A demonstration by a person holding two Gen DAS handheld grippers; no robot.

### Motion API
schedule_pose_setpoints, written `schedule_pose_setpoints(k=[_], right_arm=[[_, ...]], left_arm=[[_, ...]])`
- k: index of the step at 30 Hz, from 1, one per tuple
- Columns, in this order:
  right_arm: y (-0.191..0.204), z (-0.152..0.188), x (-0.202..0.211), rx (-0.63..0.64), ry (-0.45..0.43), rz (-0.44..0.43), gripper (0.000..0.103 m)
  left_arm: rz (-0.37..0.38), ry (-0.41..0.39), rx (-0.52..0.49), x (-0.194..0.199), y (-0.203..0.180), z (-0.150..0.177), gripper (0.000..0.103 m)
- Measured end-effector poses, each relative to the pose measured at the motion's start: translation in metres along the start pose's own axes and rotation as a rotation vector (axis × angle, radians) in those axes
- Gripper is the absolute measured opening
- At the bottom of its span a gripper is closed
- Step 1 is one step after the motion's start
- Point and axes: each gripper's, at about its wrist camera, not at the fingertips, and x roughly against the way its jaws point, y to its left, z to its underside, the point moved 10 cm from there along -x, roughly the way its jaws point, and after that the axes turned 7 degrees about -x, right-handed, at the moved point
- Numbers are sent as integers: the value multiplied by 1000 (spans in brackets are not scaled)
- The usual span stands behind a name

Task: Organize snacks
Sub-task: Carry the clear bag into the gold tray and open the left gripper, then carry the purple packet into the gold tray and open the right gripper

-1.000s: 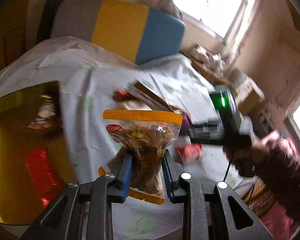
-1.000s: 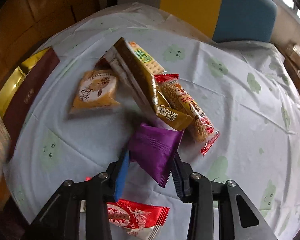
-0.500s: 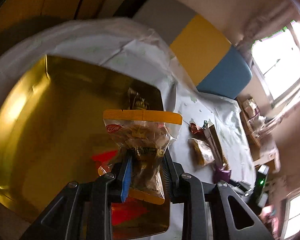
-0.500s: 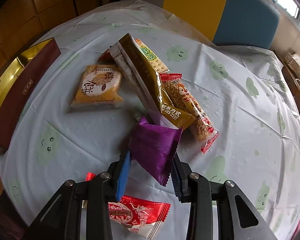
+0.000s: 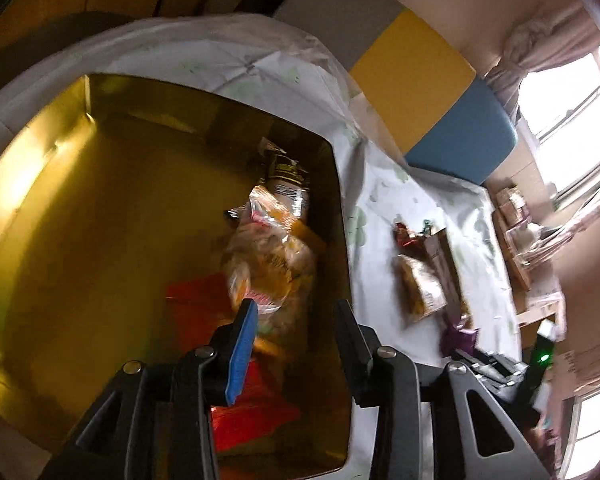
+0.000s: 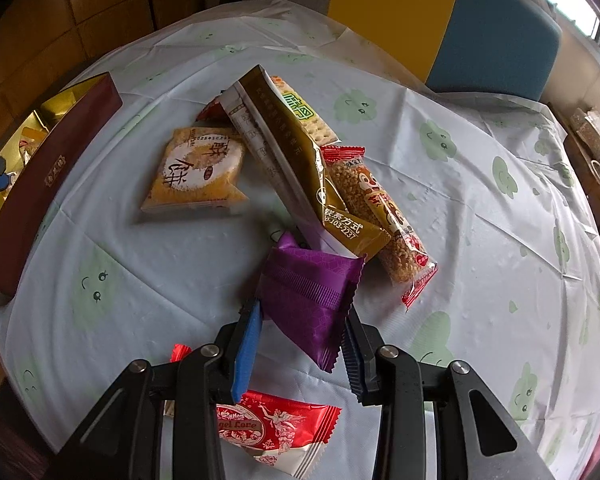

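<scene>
Now my left gripper is opening, its clear snack bag dropping free at twelve o'clock into the gold box. My right gripper clamps the purple packet, with the box at nine o'clock.

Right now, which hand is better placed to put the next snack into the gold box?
Right. The right gripper is shut on the purple packet. The left gripper is opening over the gold box, with the clear snack bag dropping.
</scene>
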Motion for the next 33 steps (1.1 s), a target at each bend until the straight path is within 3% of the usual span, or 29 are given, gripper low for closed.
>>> schedule_pose_setpoints(k=[5,12,17,23,27,33], right_arm=[[3,-1,2,7,-7,4,38],[14,-4,13,17,-31,-50,38],[17,1,7,35,3,-52,38],[17,-4,15,26,-24,-49,38],[26,-17,42,-1,-89,-86,38],[88,-28,77,62,-143,-205,38]], left_arm=[[-85,-5,-56,9,10,8,39],[-149,-13,-134,19,8,17,39],[-183,-31,-183,25,4,16,39],[-223,-62,-158,39,20,14,39],[-270,-96,-127,51,41,9,39],[-286,-108,-69,58,63,10,39]])
